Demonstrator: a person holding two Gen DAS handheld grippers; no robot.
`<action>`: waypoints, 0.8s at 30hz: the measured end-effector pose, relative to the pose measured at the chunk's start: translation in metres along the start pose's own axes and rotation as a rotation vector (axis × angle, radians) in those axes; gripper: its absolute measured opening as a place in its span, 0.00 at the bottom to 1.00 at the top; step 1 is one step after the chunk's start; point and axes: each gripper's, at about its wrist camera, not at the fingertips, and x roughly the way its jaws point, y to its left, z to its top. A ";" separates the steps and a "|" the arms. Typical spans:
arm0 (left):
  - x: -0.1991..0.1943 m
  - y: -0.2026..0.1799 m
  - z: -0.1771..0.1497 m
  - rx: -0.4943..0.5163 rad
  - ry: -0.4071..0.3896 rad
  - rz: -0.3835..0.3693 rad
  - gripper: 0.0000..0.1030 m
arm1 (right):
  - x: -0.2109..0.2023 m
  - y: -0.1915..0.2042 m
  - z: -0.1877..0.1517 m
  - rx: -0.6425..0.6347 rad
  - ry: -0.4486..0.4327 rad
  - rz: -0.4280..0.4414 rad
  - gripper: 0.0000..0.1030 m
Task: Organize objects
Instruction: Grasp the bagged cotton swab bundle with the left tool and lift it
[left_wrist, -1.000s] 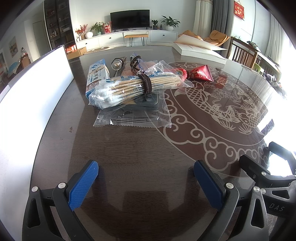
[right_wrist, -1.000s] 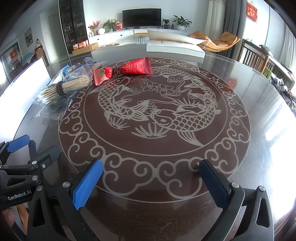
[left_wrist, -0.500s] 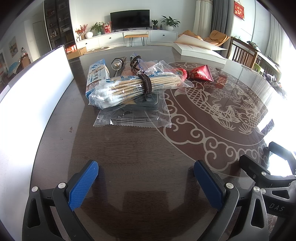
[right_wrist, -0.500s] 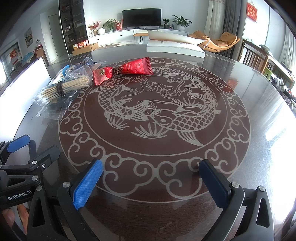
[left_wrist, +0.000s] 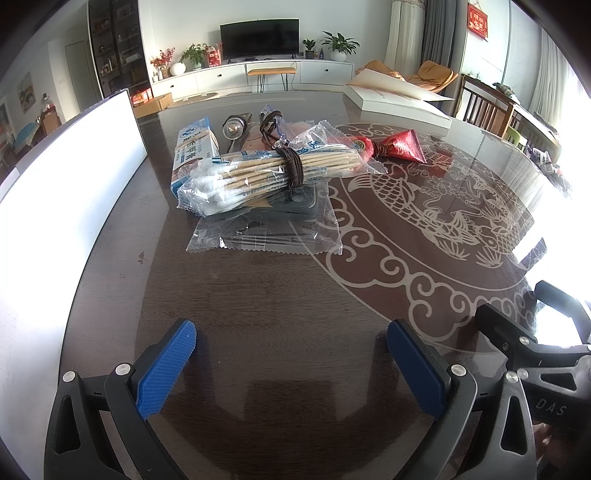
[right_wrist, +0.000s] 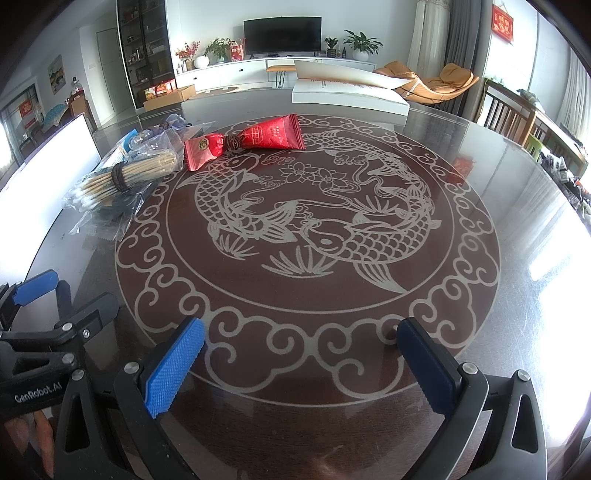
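A bag of cotton swabs (left_wrist: 258, 171) bound with a brown band lies on a clear plastic packet (left_wrist: 273, 229), next to a blue-and-white box (left_wrist: 194, 147). Red snack packets (left_wrist: 400, 146) lie to the right of the pile. The swabs (right_wrist: 122, 177) and red packets (right_wrist: 247, 142) also show far left in the right wrist view. My left gripper (left_wrist: 291, 362) is open and empty, well short of the pile. My right gripper (right_wrist: 301, 363) is open and empty over the fish pattern's rim.
The dark glass table (right_wrist: 332, 229) bears a fish design. A white panel (left_wrist: 55, 192) stands along the left edge. A white open box (right_wrist: 351, 94) sits at the far side. A small metal item (left_wrist: 234, 127) and a corded bag lie behind the pile.
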 end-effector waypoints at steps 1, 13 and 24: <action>0.000 0.000 0.000 0.004 0.001 0.000 1.00 | 0.001 0.000 0.001 0.012 0.000 -0.009 1.00; -0.004 -0.001 0.092 0.211 -0.086 -0.011 1.00 | 0.001 0.000 0.001 0.016 0.000 -0.012 1.00; 0.023 0.000 0.077 0.319 0.030 -0.089 0.29 | 0.001 0.000 0.001 0.016 0.000 -0.012 1.00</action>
